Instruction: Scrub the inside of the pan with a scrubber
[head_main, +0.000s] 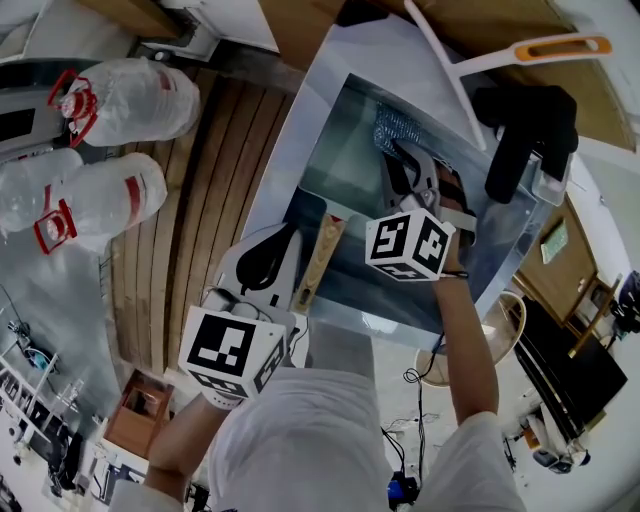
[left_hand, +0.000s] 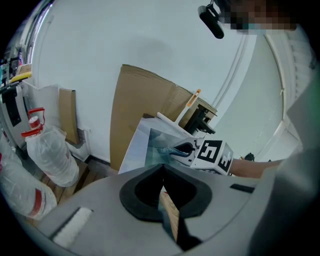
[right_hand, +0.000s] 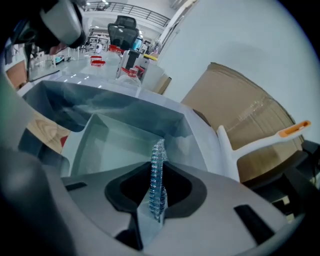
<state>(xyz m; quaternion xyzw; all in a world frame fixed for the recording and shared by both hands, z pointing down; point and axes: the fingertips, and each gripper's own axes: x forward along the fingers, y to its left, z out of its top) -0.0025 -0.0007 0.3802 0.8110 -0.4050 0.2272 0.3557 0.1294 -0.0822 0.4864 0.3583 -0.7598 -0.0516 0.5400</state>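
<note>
Over the sink (head_main: 297, 112), the right claw (right_hand: 156, 175) pinches a mesh scrubber (right_hand: 158, 150); the left claw (left_hand: 163, 176) is clamped on the wooden pan handle (left_hand: 170, 214).

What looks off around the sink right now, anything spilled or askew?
Nothing stands out. The left tongs clamp the pan's wooden handle, the right tongs clamp the scrubber over the sink; no spill or damage shows.
</note>
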